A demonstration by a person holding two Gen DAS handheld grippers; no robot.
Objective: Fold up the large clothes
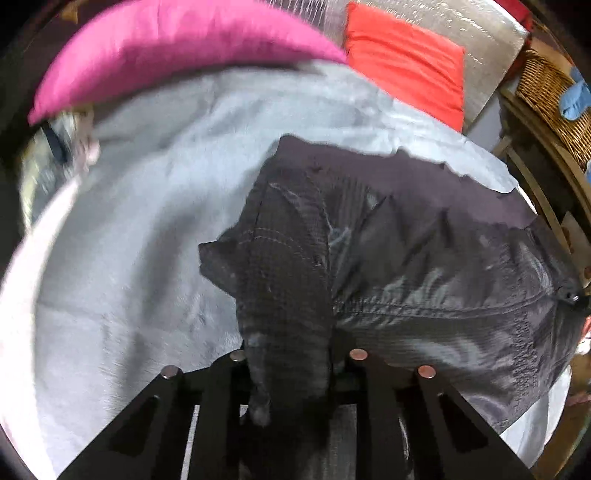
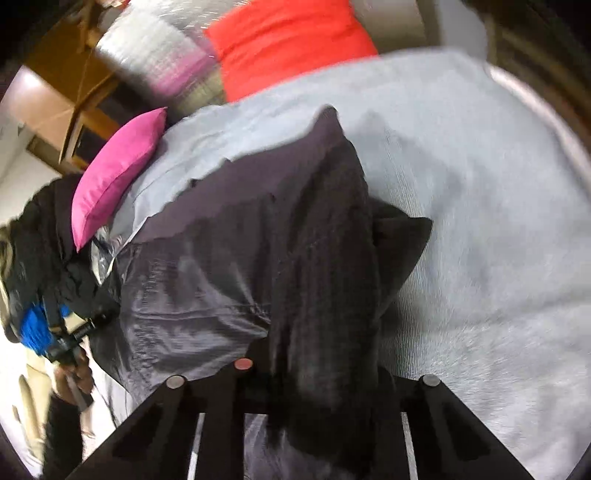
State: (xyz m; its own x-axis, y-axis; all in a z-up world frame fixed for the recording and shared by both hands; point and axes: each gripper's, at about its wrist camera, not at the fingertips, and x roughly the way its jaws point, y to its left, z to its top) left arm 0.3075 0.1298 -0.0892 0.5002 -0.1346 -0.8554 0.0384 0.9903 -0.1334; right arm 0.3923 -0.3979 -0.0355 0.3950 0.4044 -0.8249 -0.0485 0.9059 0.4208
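Observation:
A dark grey, shiny jacket [image 1: 424, 266] lies on a pale grey blanket [image 1: 122, 236], stretched between my two grippers. My left gripper [image 1: 295, 360] is shut on a bunched ribbed edge of the jacket, which rises off the blanket toward the camera. In the right wrist view the same jacket [image 2: 207, 280] runs left from my right gripper [image 2: 325, 373], which is shut on a dark knit fold of it. At that view's far left a person's hand holds the other gripper [image 2: 70, 343]. The pads of both grippers are hidden under cloth.
A magenta cushion [image 1: 177, 48] and an orange-red cushion [image 1: 406, 62] lie at the far edge of the blanket, before a silver padded panel [image 1: 476, 33]. A wicker basket [image 1: 554, 96] on a wooden frame stands at the right. The picture is blurred by motion.

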